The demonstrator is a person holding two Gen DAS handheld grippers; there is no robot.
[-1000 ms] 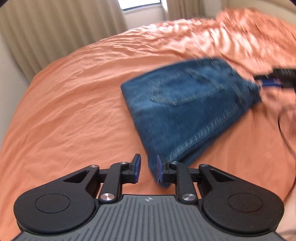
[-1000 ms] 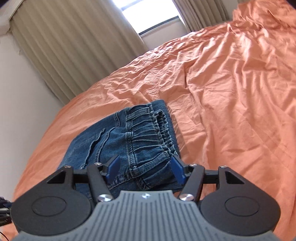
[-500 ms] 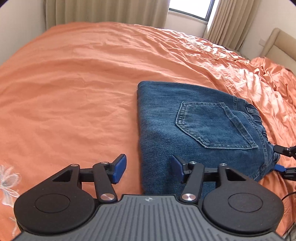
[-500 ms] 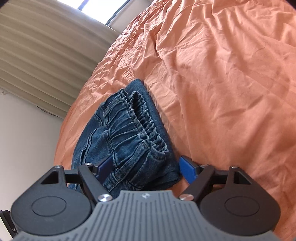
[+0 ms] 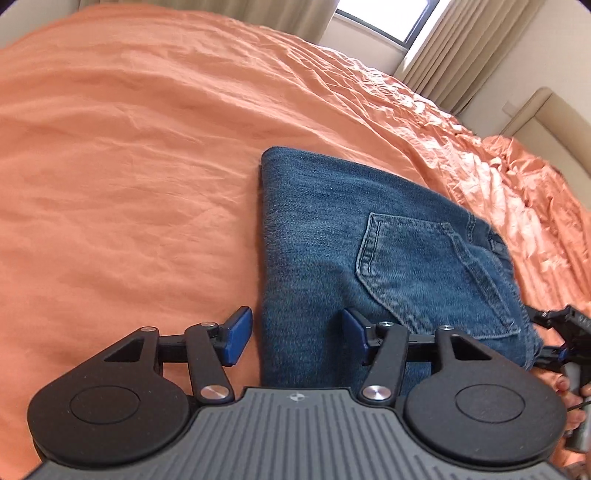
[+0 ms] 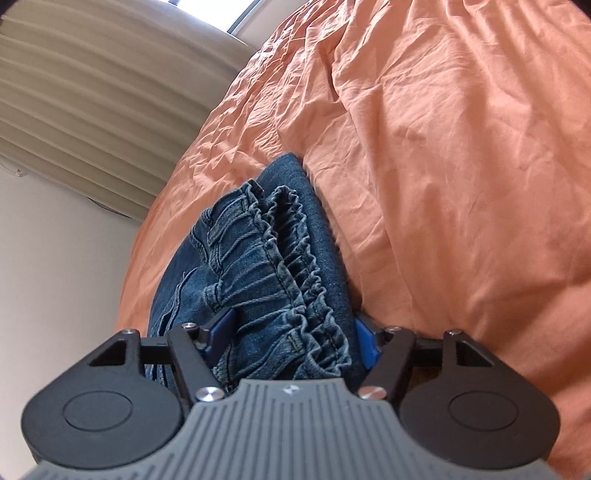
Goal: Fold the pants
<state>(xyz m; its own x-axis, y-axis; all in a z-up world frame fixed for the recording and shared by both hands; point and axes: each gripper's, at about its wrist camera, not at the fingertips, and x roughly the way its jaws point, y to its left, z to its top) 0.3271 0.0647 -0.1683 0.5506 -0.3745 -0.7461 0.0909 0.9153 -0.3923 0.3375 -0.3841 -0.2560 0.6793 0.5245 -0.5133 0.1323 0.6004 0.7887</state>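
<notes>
Blue denim pants [image 5: 354,251] lie folded into a compact stack on the orange bed, back pocket up. My left gripper [image 5: 297,338] is open, its blue pads astride the near left folded edge. In the right wrist view the gathered elastic waistband [image 6: 280,266] faces me. My right gripper [image 6: 291,338] is open, its pads on either side of the waistband end of the stack, close to the cloth. The right gripper also shows in the left wrist view [image 5: 565,332] at the far right edge.
The orange bedspread [image 5: 129,166] spreads wide to the left and behind the pants, wrinkled toward the headboard [image 5: 543,114]. Beige curtains [image 6: 92,92] and a window [image 5: 384,22] stand beyond the bed. A white wall [image 6: 55,277] is at the left.
My left gripper opened from nearly shut and swung round to the folded edge of the pants. My right gripper closed in on the waistband end and tilted lower.
</notes>
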